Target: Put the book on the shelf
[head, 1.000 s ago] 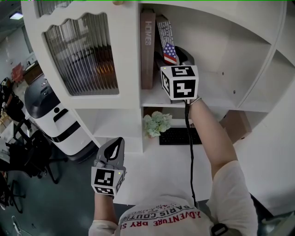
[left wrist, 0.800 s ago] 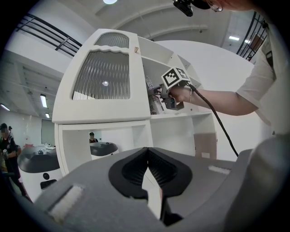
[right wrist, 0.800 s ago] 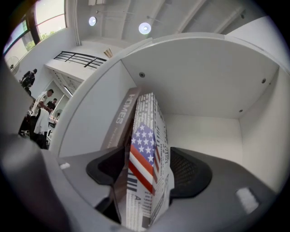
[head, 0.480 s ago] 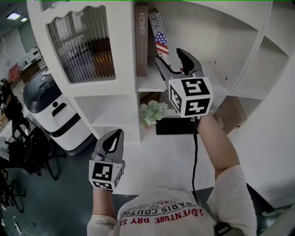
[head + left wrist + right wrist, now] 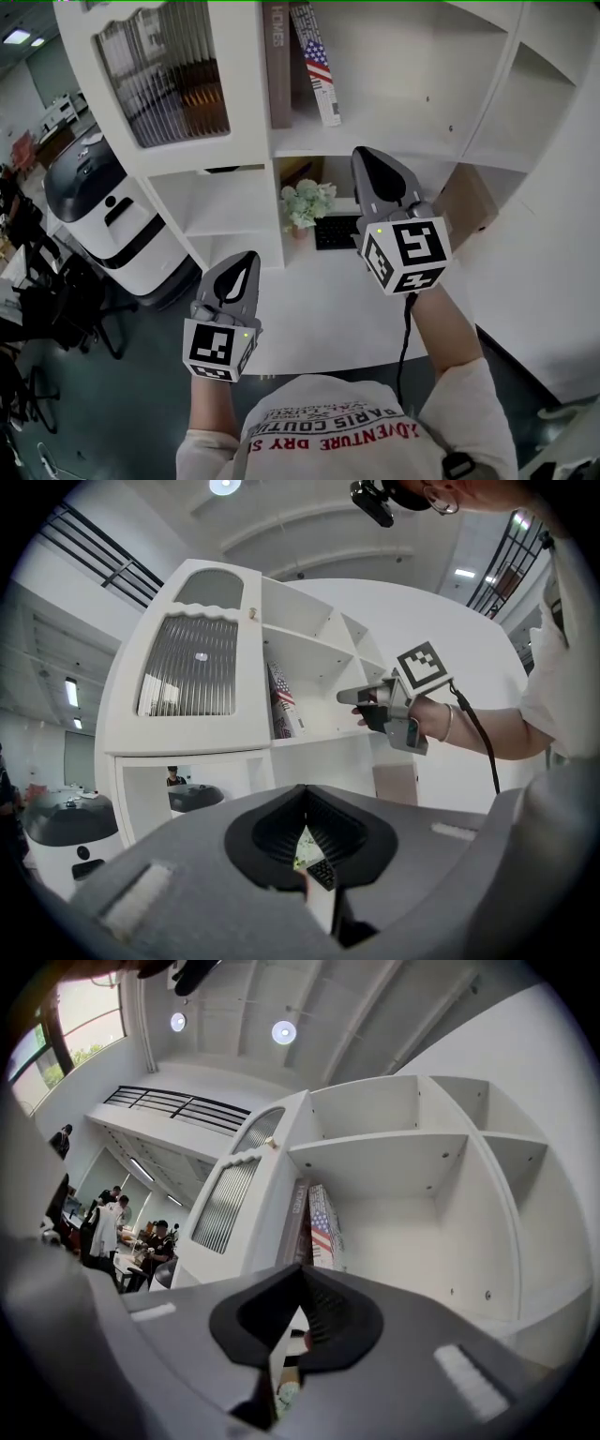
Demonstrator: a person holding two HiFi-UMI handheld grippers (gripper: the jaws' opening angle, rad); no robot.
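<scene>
Jaws clenched, empty — left gripper (image 5: 242, 264) and right gripper (image 5: 367, 161).
Book (image 5: 317, 66) is seen leaning on the shelf (image 5: 394, 141); placement is judged done — only lowering is called for.

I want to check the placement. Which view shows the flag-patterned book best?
The head view: the flag-patterned book leans on the white shelf, bottom edge visible. The right gripper view hides its base; the left gripper view shows it small.

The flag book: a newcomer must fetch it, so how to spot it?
On the white cabinet, find the open shelf right of the ribbed door. At its left end, the flag book leans tilted, flag on its spine, beside the upright brown book.
</scene>
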